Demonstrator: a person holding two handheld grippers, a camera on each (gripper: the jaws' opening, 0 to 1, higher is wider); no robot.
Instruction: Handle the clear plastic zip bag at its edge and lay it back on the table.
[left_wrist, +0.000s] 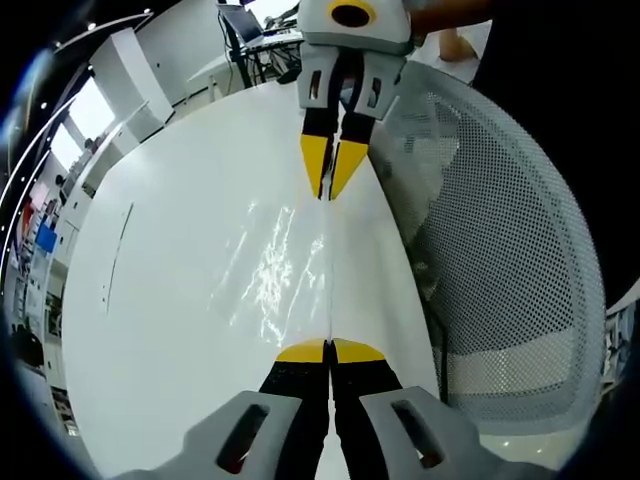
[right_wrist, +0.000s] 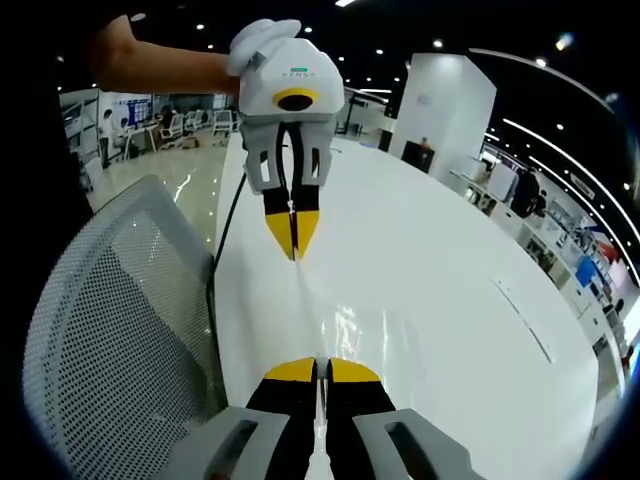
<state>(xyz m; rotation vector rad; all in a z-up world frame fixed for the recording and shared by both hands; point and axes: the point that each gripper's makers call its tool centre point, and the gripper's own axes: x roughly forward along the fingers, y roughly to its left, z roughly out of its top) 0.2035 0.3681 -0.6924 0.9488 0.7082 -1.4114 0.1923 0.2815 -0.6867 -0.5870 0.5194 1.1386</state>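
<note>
Two pairs of tongs are facing each other across a white desk (left_wrist: 180, 300), each gripping an end of the clear plastic zip bag (left_wrist: 285, 270). In the left gripper view, the left tongs (left_wrist: 329, 350) are rising from the bottom centre of the frame, yellow tips pressed together on the bag's near edge; the right tongs (left_wrist: 332, 185) are coming down from the top centre, yellow tips closed to a point on the far edge. The bag is running as a thin, glossy sheet between the two pairs, spreading toward the left of the centre line and catching bright glare in the middle of the frame; whether it is lying flat on the desk or hanging slightly above it cannot be told. A grey mesh chair back (left_wrist: 500, 260) is filling the right side of that frame. In the right gripper view, the right tongs (right_wrist: 321, 368) are sitting at the bottom centre, tips shut on the bag's edge, and the left tongs (right_wrist: 292, 235) are showing upper centre, also pinched on the bag (right_wrist: 345, 320). A person's arm (right_wrist: 160, 65) is reaching in from the upper left. The mesh chair back (right_wrist: 120, 340) is occupying the lower left, with the desk (right_wrist: 450, 300) stretching to the right.
</note>
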